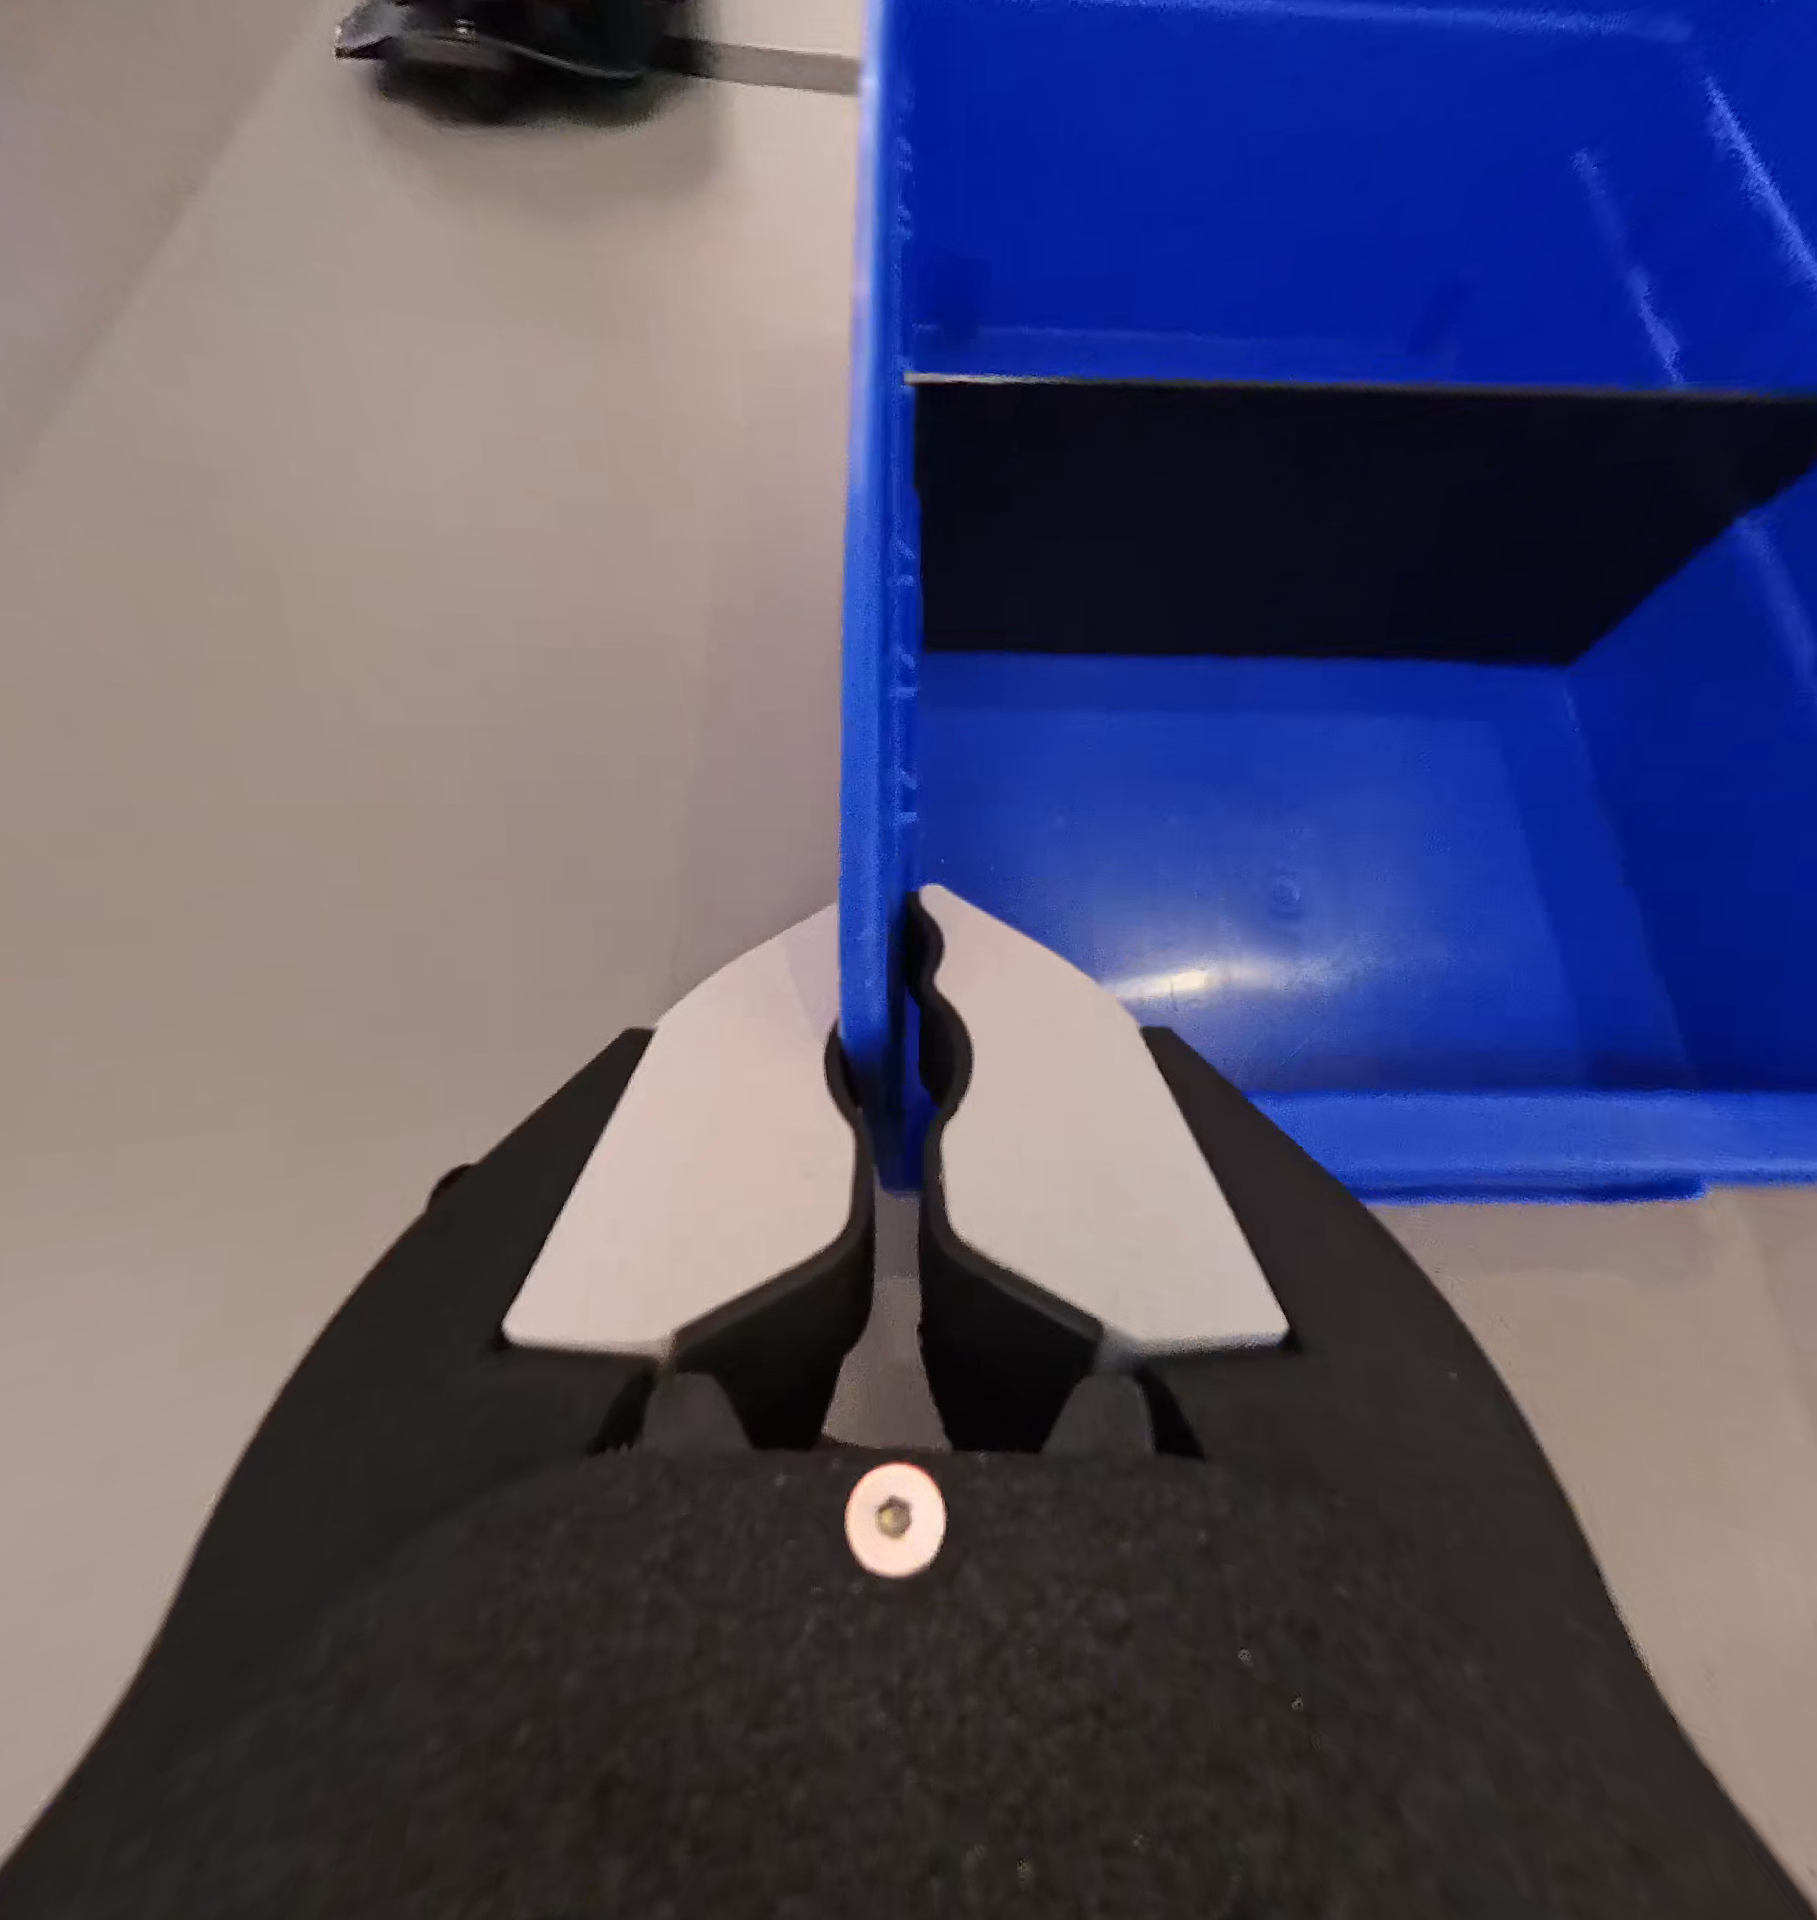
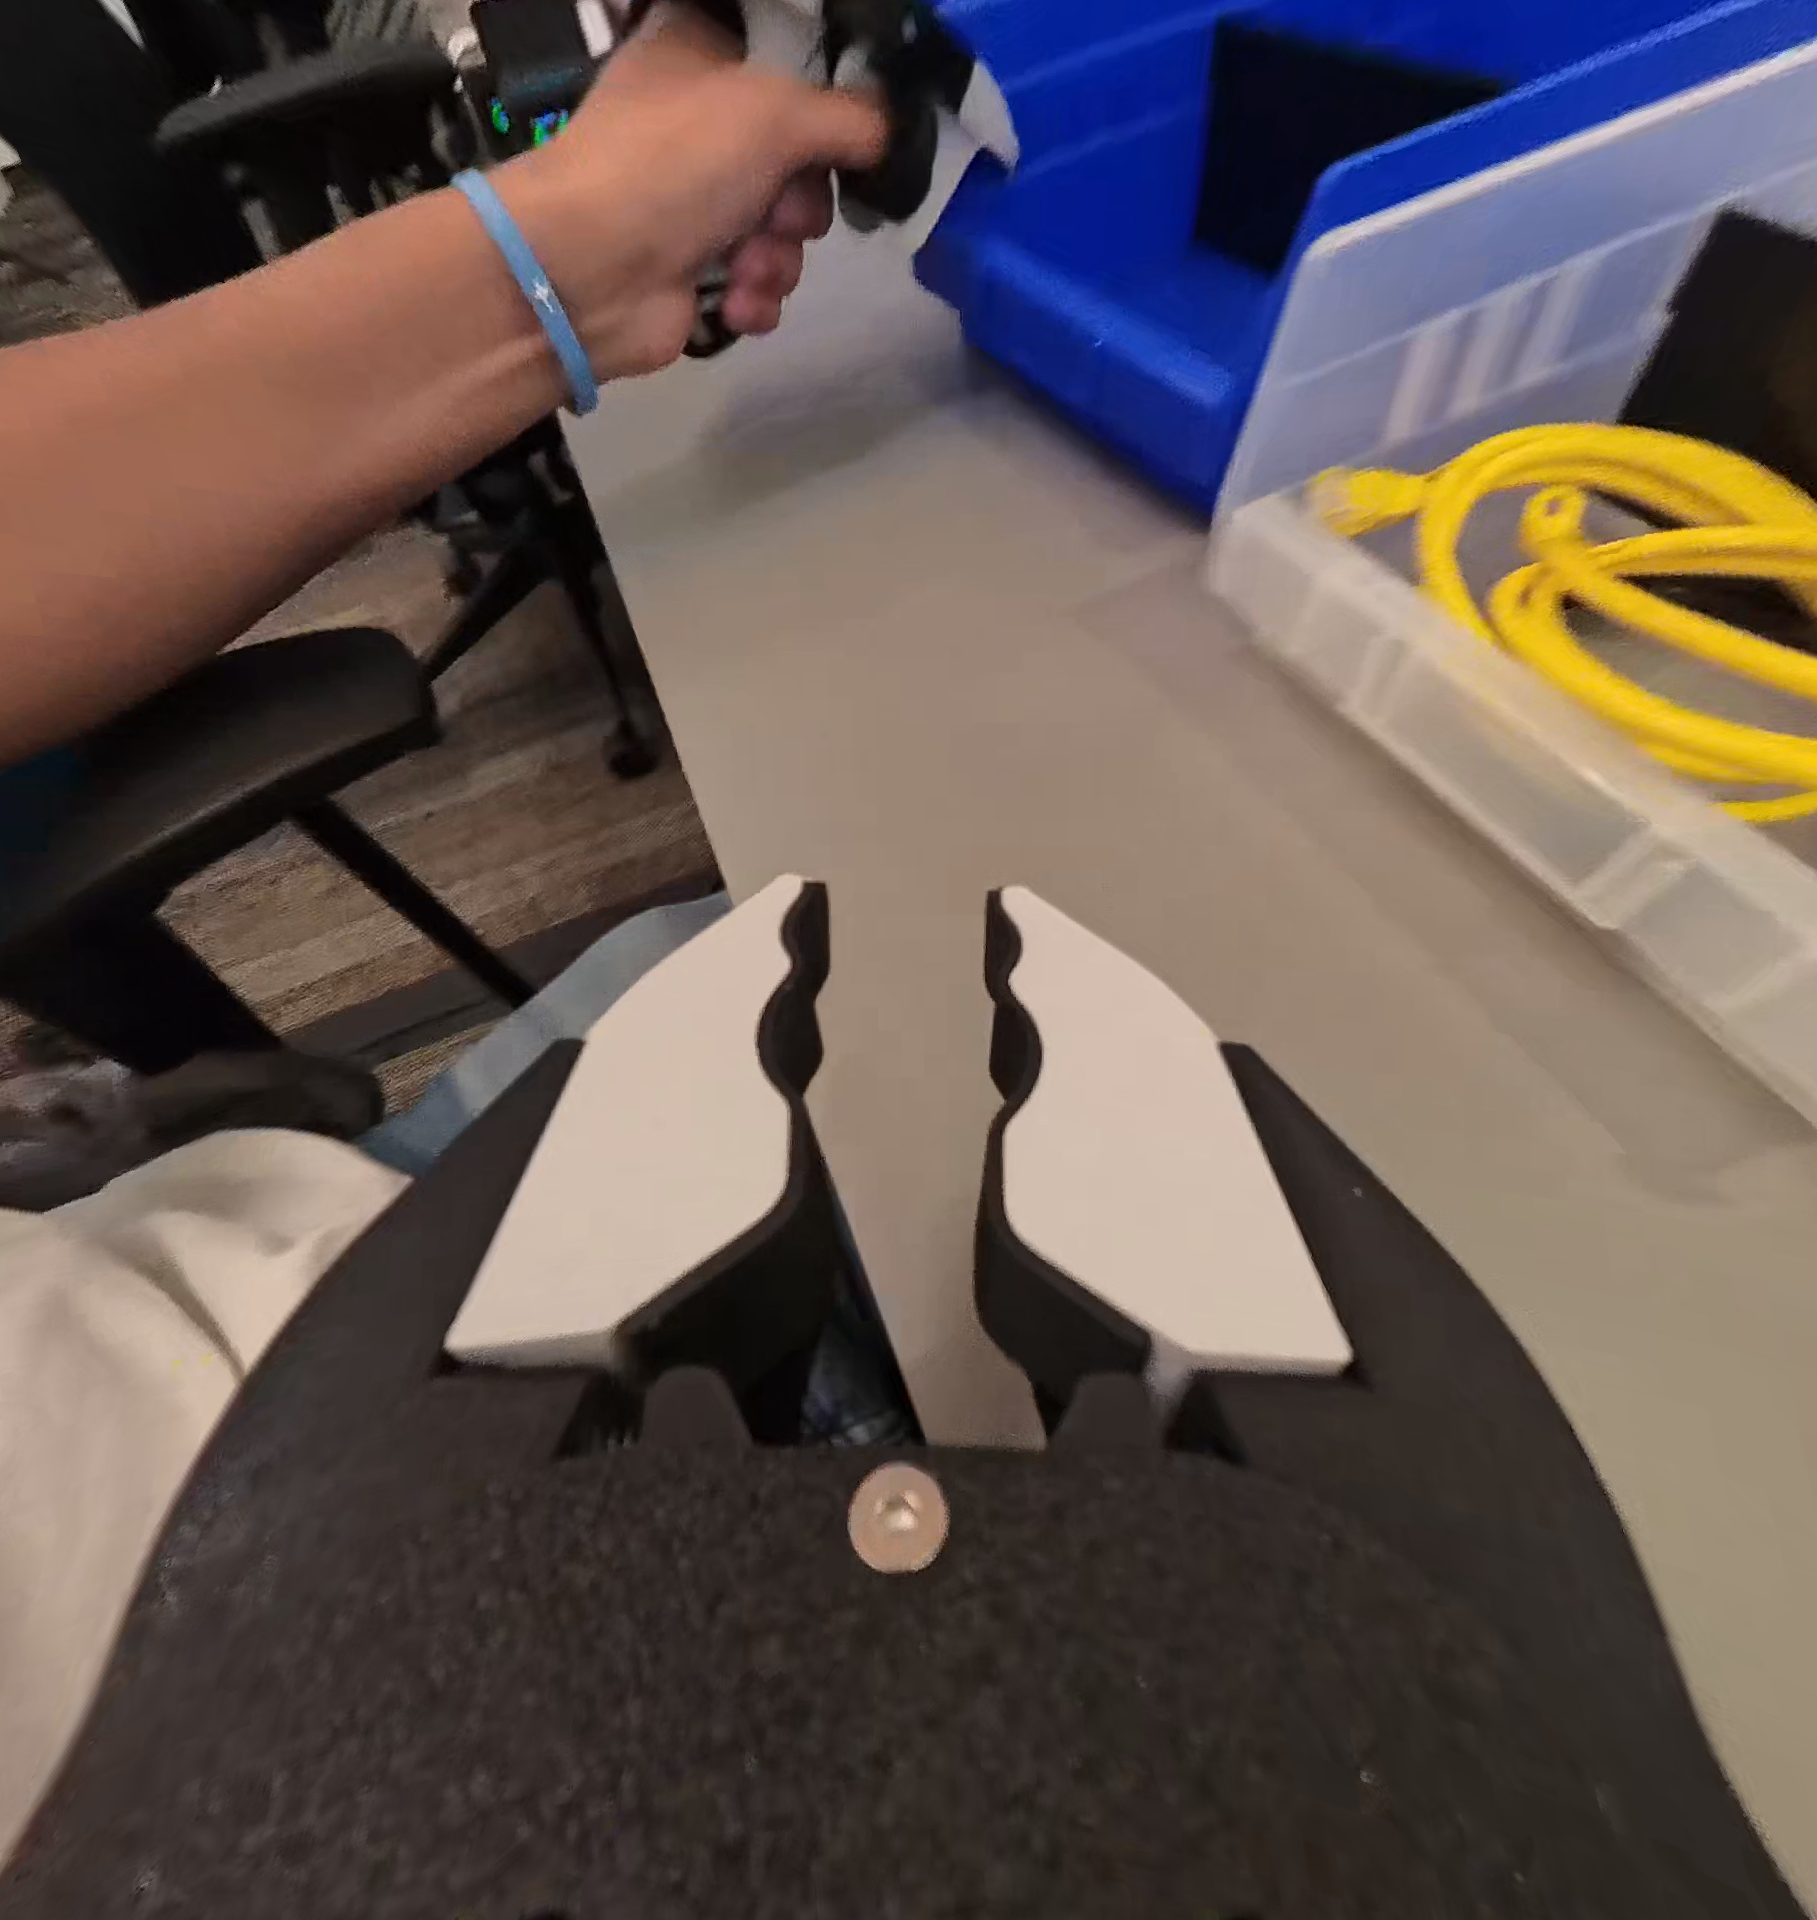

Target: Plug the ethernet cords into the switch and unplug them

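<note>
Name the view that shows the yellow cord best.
The right wrist view: the yellow cord lies coiled in the clear bin, though blurred. The left wrist view shows none of it, only the blue bin and table.

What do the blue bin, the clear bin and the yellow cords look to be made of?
Blue bin: looks like rigid moulded plastic, opaque and semi-glossy, with a light glare on its floor.
Clear bin: probably translucent plastic, frosted; the contents show dimly through its wall.
Yellow cords: flexible, smooth jacket, likely rubbery plastic, lying in loose coils.
</note>
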A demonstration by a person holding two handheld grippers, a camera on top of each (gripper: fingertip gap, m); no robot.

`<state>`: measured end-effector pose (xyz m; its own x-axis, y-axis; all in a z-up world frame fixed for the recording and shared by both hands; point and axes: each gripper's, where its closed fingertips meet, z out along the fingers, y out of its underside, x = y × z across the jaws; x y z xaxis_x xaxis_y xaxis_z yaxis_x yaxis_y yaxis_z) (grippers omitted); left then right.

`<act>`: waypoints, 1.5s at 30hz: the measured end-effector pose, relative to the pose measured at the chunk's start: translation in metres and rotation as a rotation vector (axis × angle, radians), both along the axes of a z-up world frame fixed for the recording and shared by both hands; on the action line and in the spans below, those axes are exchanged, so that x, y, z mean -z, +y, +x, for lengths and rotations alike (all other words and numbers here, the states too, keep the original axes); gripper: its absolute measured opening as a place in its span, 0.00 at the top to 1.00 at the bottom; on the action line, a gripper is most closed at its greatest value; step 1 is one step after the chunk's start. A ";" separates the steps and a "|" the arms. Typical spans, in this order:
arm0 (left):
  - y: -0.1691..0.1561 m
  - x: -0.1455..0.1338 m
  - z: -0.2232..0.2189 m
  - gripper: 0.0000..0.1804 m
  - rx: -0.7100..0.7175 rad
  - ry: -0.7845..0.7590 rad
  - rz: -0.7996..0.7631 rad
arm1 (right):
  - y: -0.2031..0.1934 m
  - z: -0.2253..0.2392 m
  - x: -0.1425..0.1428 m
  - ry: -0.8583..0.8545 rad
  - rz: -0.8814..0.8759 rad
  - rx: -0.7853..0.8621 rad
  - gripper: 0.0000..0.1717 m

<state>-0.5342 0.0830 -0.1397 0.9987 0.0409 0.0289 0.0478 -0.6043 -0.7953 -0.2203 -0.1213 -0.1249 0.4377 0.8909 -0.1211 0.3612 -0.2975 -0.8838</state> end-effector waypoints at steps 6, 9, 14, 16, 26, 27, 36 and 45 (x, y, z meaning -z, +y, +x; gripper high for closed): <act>-0.065 0.000 0.001 0.99 -0.100 0.006 0.012 | 0.037 -0.060 -0.001 -0.050 0.077 0.055 0.54; -0.098 -0.001 0.008 0.99 -0.147 -0.039 0.037 | 0.075 -0.086 -0.013 0.002 0.079 0.232 0.51; -0.141 -0.001 0.020 0.98 -0.127 -0.040 0.042 | 0.093 -0.123 -0.004 0.018 0.024 0.320 0.49; -0.156 -0.001 0.024 0.98 -0.109 -0.063 0.045 | 0.096 -0.130 0.012 -0.056 0.022 0.342 0.57; -0.192 -0.052 0.029 0.97 -0.148 0.097 0.193 | 0.098 -0.121 -0.020 -0.063 -0.033 0.418 0.95; -0.192 -0.064 0.036 0.97 -0.135 0.136 0.226 | 0.100 -0.115 -0.034 -0.047 0.010 0.433 0.96; -0.132 -0.205 0.163 0.97 0.100 0.176 0.523 | 0.119 0.022 -0.197 0.089 0.351 0.669 0.97; -0.030 -0.157 0.418 0.97 0.475 0.118 0.355 | 0.160 0.282 -0.148 -0.041 0.169 1.051 0.98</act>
